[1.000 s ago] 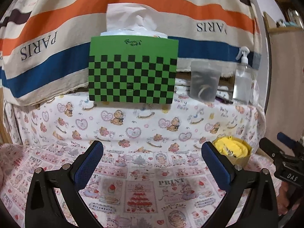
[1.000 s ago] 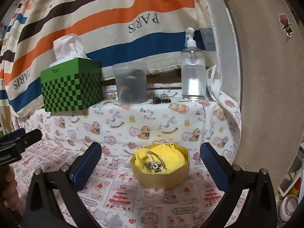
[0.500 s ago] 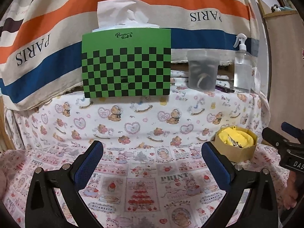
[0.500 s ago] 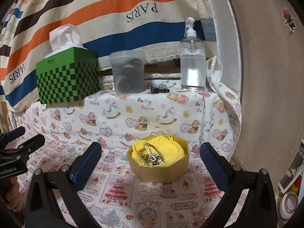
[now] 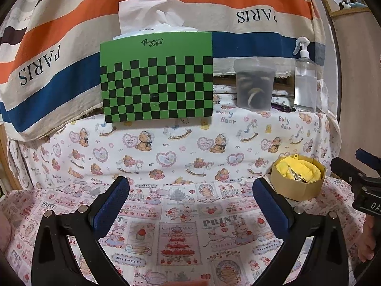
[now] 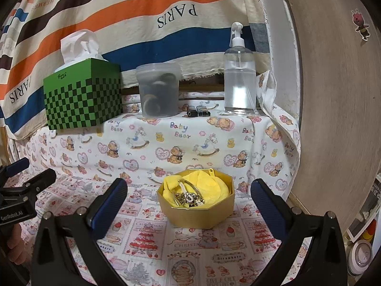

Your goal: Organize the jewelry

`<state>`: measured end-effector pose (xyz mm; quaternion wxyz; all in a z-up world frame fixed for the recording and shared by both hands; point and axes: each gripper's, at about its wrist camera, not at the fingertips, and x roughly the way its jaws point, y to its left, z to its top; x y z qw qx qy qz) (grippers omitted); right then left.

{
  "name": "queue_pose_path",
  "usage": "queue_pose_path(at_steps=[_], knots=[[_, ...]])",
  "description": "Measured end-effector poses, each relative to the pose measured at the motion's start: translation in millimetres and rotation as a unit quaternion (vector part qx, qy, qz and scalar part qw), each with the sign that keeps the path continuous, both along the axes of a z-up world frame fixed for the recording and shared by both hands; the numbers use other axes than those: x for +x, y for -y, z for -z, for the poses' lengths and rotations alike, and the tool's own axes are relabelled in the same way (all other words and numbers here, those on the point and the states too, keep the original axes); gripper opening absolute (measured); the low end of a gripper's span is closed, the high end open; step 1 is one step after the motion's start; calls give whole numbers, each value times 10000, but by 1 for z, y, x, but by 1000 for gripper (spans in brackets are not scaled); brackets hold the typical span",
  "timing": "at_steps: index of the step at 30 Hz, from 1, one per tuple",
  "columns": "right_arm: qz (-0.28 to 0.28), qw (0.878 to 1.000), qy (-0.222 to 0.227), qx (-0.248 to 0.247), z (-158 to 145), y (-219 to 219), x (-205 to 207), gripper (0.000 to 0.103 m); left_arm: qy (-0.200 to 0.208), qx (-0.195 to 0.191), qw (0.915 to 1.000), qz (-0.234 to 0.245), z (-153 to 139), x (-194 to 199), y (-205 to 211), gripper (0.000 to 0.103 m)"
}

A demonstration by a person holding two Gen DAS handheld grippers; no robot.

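Note:
A gold octagonal box (image 6: pixel 197 214) with a yellow cloth lining sits on the printed tablecloth. A tangle of jewelry (image 6: pixel 189 196) lies inside it. The box also shows at the right of the left wrist view (image 5: pixel 297 188). My right gripper (image 6: pixel 189 197) is open and empty, its fingers either side of the box and just short of it. My left gripper (image 5: pixel 190 196) is open and empty over bare cloth, left of the box. The right gripper shows at the right edge of the left wrist view (image 5: pixel 357 178).
On the raised shelf behind stand a green checkered tissue box (image 6: pixel 83 95), a cloudy plastic tub (image 6: pixel 158 89), a clear spray bottle (image 6: pixel 239 76) and two small dark items (image 6: pixel 197 113). A striped PARIS cloth hangs behind. A brown panel (image 6: pixel 333 119) bounds the right side.
Both grippers have drawn back and lowered a little; the box now sits lower and nearer between my right fingers. Both stay open.

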<state>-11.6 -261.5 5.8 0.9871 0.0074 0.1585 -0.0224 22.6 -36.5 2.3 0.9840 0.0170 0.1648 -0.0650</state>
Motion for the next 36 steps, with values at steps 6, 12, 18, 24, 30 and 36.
queue_pose_path(at_steps=[6,12,18,24,30,36], knots=[[-22,10000,-4,-16,0,-1,0,103,9,-8,10000,-17,0,0,0,103],[-26,10000,-7,-30,0,-1,0,103,12,-20,10000,-68,0,-1,-2,103],[-32,10000,-11,-29,0,0,0,103,23,-14,10000,-65,0,-1,-1,103],[-34,10000,-12,-33,0,0,0,103,22,-7,10000,-71,-1,-1,-2,103],[-36,10000,-11,-34,0,-1,0,103,22,-7,10000,-78,-1,-1,-2,103],[-37,10000,-11,-35,0,-1,0,103,38,-16,10000,-57,-1,-1,-2,103]])
